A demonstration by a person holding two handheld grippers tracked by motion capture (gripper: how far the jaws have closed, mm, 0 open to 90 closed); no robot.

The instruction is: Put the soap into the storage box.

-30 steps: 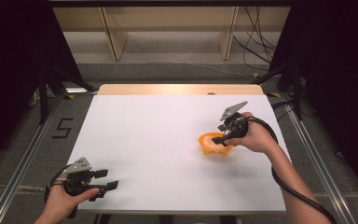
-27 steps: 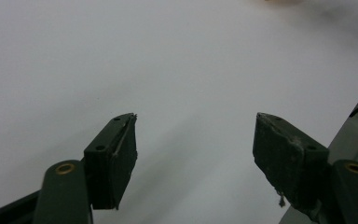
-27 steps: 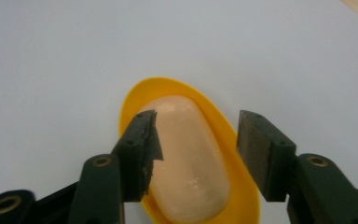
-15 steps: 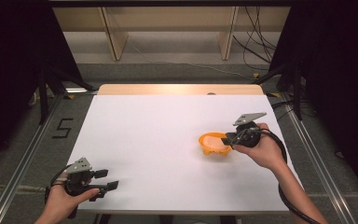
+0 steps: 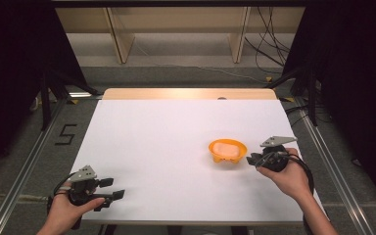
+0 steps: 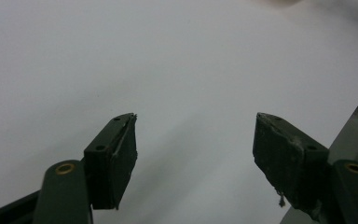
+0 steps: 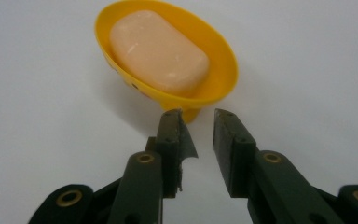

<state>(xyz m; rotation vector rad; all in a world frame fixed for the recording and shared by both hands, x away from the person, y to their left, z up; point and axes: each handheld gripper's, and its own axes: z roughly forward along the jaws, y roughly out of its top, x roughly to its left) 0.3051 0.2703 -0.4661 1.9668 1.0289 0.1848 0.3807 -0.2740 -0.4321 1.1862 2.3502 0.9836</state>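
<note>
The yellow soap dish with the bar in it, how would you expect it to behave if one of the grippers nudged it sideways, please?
The yellow soap dish looks like thin, rigid plastic, so probably light. It stands on a narrow base under a wide flaring rim, so a push at the rim might tip it rather than slide it. The soap bar lies loose inside and could slip out.

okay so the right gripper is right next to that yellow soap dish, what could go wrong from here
1. The right gripper points at the rim of the yellow soap dish with its jaws drawn close together and nothing between them; pushing on could shove or tip the dish rather than grip it.
2. The soap bar lies loose in the dish, so a tilt may slide it out onto the white table.
</note>
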